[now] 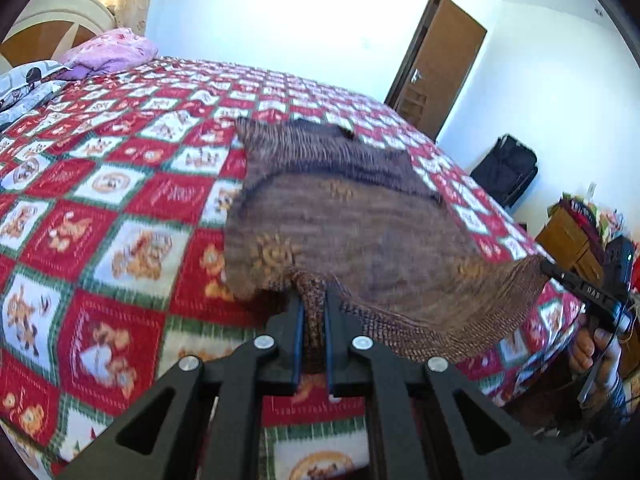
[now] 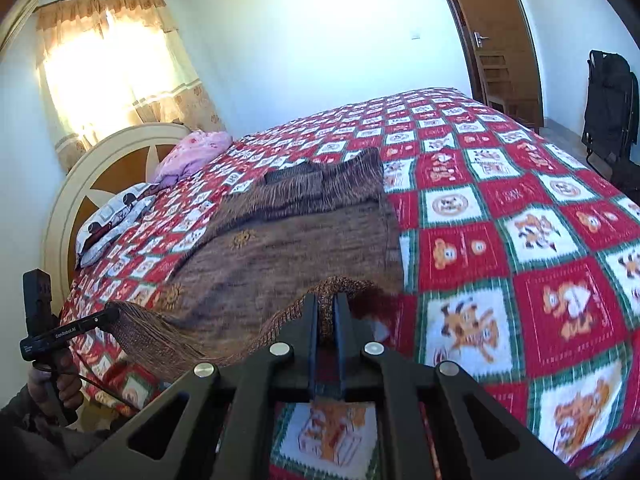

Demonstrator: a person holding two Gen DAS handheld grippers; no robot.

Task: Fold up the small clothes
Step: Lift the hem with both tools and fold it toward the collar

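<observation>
Both tools grip the near hem — left tool [image 1: 314,312] and right tool [image 2: 327,312] each clamped on the brown knitted garment [image 1: 352,216], lifted off the checked bedspread [image 1: 120,208].

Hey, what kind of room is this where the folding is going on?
Most likely a bedroom in a home. A bed with a red checked cover fills the view, pillows lie against a round headboard, and a curtained window sits behind it.
</observation>
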